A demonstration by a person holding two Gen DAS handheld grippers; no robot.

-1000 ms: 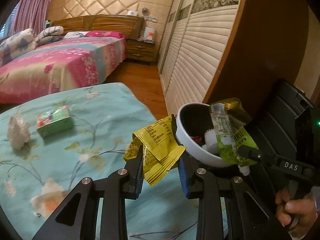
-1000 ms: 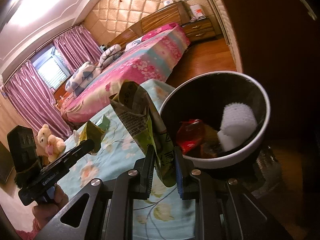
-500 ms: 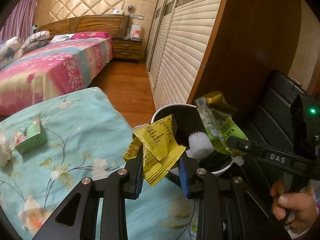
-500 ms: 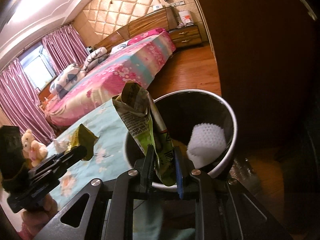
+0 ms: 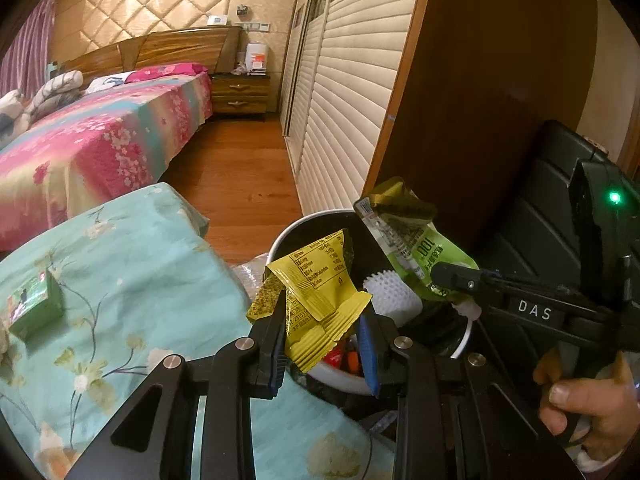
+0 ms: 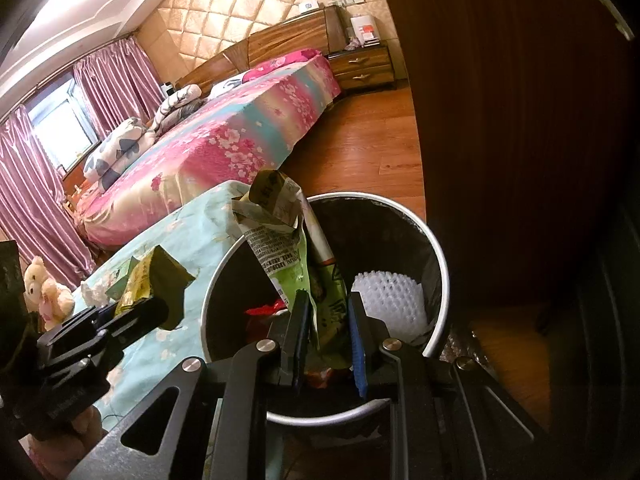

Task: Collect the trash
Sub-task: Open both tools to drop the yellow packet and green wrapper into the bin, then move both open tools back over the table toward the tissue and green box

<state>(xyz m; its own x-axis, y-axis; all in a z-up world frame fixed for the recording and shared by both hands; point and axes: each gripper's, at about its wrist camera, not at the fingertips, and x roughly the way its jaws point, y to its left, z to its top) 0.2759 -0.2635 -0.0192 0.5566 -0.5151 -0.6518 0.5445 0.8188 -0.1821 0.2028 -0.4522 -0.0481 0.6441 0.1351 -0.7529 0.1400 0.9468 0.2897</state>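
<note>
A: How far was the collecting at this moment?

B: Some trash was already in the bin (image 6: pixel 434 264): a white spiky thing (image 6: pixel 390 300) and something red (image 6: pixel 264 308) lay at the bottom. Two more pieces were held over it or close to it. The left tongs (image 5: pixel 324 344) pinched a yellow wrapper (image 5: pixel 316 300), and the right tongs (image 6: pixel 326 344) were pressed together on a green pouch (image 6: pixel 296 256).

A: So neither was dropped yet?

B: No, both were still gripped. The pouch hung above the open bin, so I judge that it only needed to be let go. The wrapper stood at the near rim, partly over the opening.

A: And what was left after that?

B: On the worktop (image 5: pixel 120 256), with its teal flowered cloth, a green box (image 5: pixel 34 300) still lay, well apart from the bin. At the picture's left edge something pale showed, but too little of it to name. Whether the box counted as trash, I cannot tell.

A: What was different from one second before?

B: Both hands had travelled toward the bin. In the left view the bin had been tilted-looking and to the right of the wrapper; now it sat right behind it. The box had slid toward the left edge of that view. In the right view the bin had come under the pouch and filled the middle. Both grips were unchanged.
</note>
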